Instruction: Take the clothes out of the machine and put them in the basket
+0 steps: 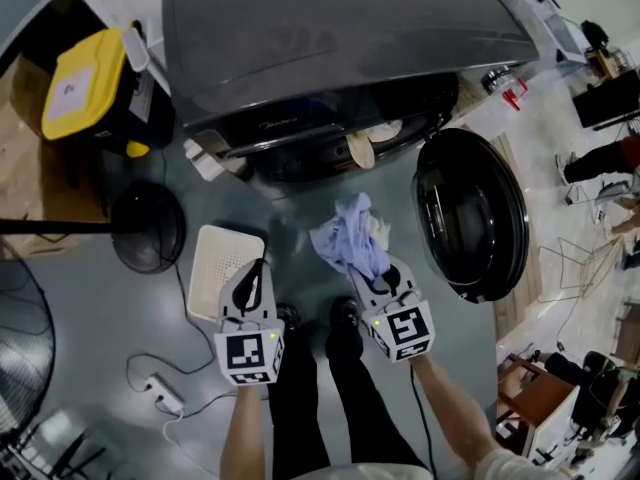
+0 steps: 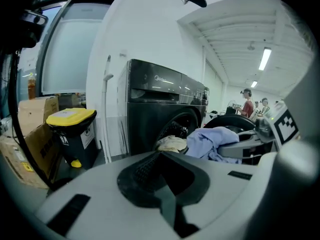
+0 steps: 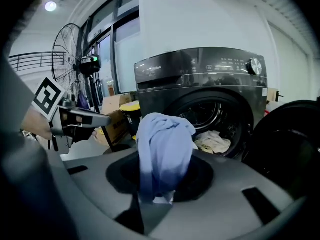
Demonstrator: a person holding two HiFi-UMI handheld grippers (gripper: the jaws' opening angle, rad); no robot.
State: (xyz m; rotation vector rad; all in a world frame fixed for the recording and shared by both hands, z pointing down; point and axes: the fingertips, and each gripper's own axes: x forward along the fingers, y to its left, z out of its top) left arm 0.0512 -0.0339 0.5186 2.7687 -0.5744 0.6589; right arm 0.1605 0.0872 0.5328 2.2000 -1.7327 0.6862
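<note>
Grey floor before the open washing machine: our right claw clamps the blue garment above it. We should swing left, centre over the white basket, then release; left claw closed, empty.

The washing machine stands ahead of both tongs, with its open door ahead and right of the right tongs. A cloth lies in the drum mouth. A garment sits in the right tongs. The basket rests on the floor under the left tongs. A fan base lies to its left and a bin farther ahead-left.
</note>
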